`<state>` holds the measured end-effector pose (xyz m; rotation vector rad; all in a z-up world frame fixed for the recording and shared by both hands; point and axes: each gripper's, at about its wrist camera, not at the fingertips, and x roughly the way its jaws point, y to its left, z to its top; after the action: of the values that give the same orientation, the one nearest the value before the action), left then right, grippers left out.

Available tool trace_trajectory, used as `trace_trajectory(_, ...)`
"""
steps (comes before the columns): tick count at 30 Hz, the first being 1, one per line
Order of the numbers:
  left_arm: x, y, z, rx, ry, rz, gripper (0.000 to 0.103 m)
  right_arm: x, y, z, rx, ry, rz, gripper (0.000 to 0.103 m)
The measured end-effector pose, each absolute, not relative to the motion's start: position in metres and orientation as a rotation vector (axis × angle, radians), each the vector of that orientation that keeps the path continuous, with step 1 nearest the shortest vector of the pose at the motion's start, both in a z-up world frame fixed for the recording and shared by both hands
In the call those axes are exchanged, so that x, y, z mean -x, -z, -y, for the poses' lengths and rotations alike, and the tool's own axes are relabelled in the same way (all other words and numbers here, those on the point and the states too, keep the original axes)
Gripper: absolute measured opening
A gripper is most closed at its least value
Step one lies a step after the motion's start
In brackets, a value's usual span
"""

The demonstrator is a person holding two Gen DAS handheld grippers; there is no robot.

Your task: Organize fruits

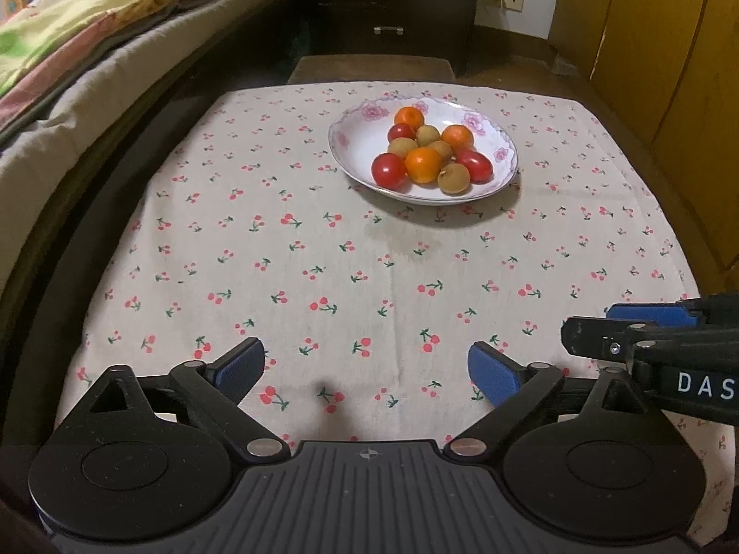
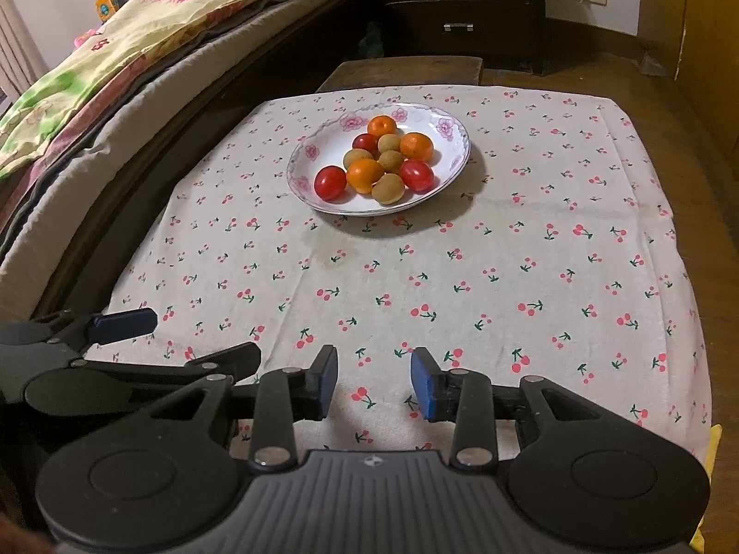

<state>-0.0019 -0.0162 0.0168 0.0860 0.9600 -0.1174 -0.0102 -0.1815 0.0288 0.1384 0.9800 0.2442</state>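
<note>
A white plate with pink flowers (image 1: 365, 113) (image 2: 323, 138) stands on the far half of the table. It holds a heap of fruit: small oranges (image 1: 422, 165) (image 2: 365, 175), red tomatoes (image 1: 389, 171) (image 2: 330, 183) and brown longans (image 1: 454, 178) (image 2: 388, 188). My left gripper (image 1: 367, 369) hovers over the near edge of the table, its blue pads wide open and empty. My right gripper (image 2: 375, 381) stands beside it, jaws partly apart with nothing between them. Each gripper shows at the edge of the other's view: the right gripper (image 1: 646, 323) and the left gripper (image 2: 194, 337).
A cloth with a cherry print (image 1: 323, 254) (image 2: 508, 254) covers the table. A bed with colourful bedding (image 1: 92, 23) (image 2: 138, 46) runs along the left. A dark drawer chest (image 1: 388, 4) (image 2: 457, 0) stands behind, a wooden cabinet (image 1: 669, 69) on the right.
</note>
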Motion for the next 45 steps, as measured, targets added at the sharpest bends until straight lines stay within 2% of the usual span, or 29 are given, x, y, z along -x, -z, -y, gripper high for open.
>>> trace_trajectory(7,0.0024,-0.0172,0.0148,-0.092,0.105,-0.955,0.103,0.0110,-0.0271,0.1825,-0.144,-0.238,-0.989,0.037)
trace_trajectory(45,0.0043,-0.0173,0.0134,-0.109,0.089,-0.944,0.102,0.0111,-0.0234,0.1806,-0.146,-0.247,-1.000,0.038)
